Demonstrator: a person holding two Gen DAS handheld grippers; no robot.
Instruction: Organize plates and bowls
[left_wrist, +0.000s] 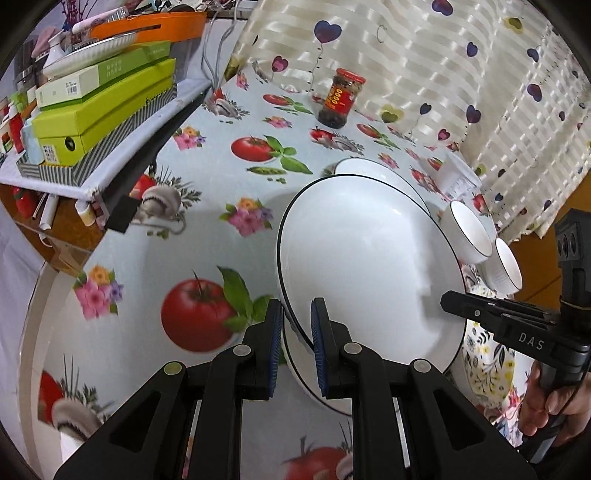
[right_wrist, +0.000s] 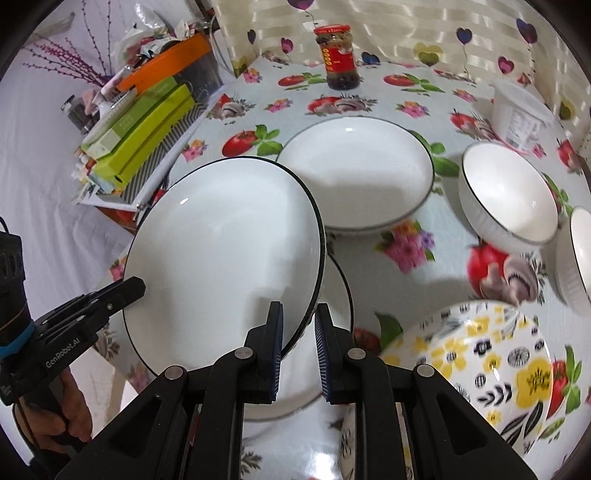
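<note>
White plate (right_wrist: 221, 251), dark-rimmed: held tilted above the counter (right_wrist: 369, 107), over another white dish. Left gripper (left_wrist: 296, 332): jaws clamped on its left rim. Right gripper (right_wrist: 298, 334): jaws clamped on its right rim. Second white plate (right_wrist: 354, 181): flat on the counter just behind. Two ribbed white bowls (right_wrist: 509, 199): to the right. Flowered plate (right_wrist: 480, 365): near right. Sauce jar (right_wrist: 340, 59): far edge.

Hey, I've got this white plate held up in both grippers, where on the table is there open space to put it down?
Open tablecloth lies left of the held plate, between it and the stacked green boxes. A smaller patch sits between the sauce jar and the far white plate. The right side is crowded: two ribbed bowls, the floral plate and a white tub.
</note>
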